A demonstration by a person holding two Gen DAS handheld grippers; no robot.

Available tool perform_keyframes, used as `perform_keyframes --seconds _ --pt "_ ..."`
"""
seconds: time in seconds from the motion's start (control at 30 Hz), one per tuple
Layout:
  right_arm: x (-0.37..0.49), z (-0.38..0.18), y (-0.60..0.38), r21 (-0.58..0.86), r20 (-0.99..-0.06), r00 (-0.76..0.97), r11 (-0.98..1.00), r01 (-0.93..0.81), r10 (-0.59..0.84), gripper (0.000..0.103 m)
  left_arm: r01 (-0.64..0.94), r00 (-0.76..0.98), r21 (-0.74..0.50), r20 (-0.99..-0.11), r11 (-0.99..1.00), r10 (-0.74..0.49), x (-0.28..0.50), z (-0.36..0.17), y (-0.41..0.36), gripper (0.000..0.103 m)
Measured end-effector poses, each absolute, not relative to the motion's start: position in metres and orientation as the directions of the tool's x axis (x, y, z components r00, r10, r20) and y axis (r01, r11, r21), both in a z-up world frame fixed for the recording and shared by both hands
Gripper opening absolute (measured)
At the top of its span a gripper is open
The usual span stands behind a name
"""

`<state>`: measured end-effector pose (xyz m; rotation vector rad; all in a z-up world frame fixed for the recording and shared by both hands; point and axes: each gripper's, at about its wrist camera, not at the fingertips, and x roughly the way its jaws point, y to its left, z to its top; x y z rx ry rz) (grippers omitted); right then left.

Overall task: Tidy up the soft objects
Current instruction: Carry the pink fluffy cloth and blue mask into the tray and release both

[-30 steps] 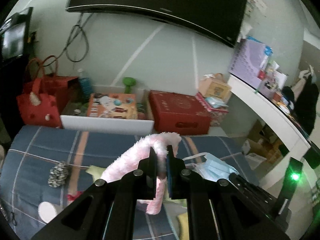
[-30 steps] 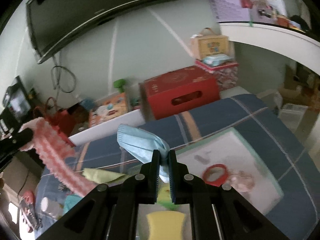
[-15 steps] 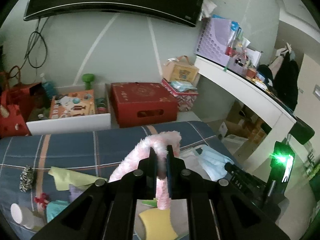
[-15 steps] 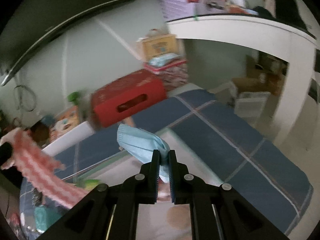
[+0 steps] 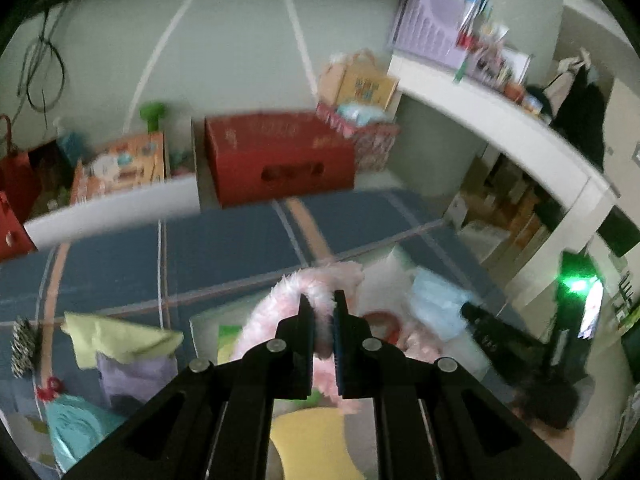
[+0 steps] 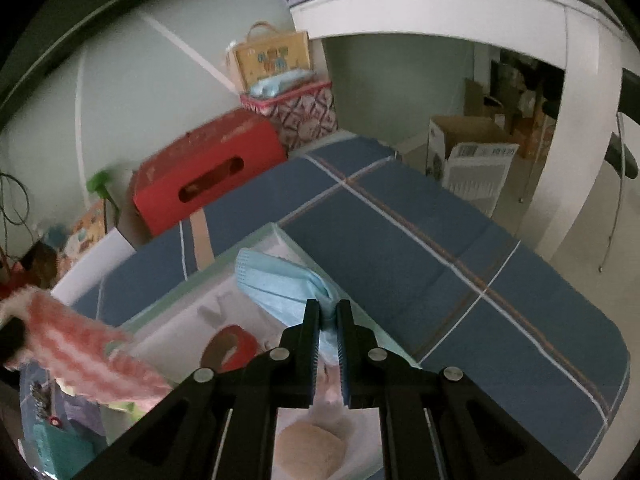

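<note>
Left wrist view: the left gripper (image 5: 321, 320) has its fingers clamped on a fluffy pink-and-white fabric strip (image 5: 280, 312), pinched near the top of its arch so that both ends droop down toward a shallow white tray with a pale green rim (image 6: 224, 264) lying on the blue plaid bed cover (image 6: 440, 280). In the right wrist view the same strip shows at the left edge, its long axis slanting down toward the tray. The right gripper (image 6: 329, 334) has its fingers clamped on a crumpled light blue face mask (image 6: 280, 284), held by one bunched end; the rest fans up and to the left, above the tray's far corner.

Both pieces look very light, limp and not fragile, so a pinch anywhere holds, though a grip near the middle keeps the dangling ends short. The mask's pleats may slide a little, and I judge a bunched fold the safest hold.

In the tray lie a red tape ring (image 6: 230, 346) and a tan rounded soft lump (image 6: 312, 450). Beside the tray on the bed, in the left wrist view, are a yellow-green cloth (image 5: 116, 336) and a lilac cloth (image 5: 136, 372).
</note>
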<state>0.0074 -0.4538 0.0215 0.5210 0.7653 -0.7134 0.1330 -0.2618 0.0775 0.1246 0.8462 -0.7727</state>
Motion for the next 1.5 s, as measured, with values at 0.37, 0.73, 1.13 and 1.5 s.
perform_keyframes --seconds 0.37,0.73,1.13,1.5 --pt "0.021 -0.003 -0.449 0.131 -0.829 0.451 0.669 0.731 -0.33 0.01 0.612 0.28 -0.153 -0.875 0.776 -0.394 0.148 -0.004 -0.277 0.008" --pt "0.024 0.005 -0.444 0.096 -0.836 0.431 0.682 0.725 -0.34 0.013 0.595 0.252 -0.16 -0.893 0.787 -0.372 0.15 0.004 -0.272 0.028" --pt "0.02 0.034 -0.429 0.054 -0.825 0.428 0.703 0.709 -0.369 0.035 0.534 0.285 -0.165 -0.888 0.829 -0.36 0.161 0.025 -0.249 0.069" --pt "0.03 0.033 -0.415 0.032 -0.842 0.42 0.747 0.664 -0.338 0.059 0.47 0.305 -0.158 -0.894 0.869 -0.327 0.177 0.018 -0.232 0.083"
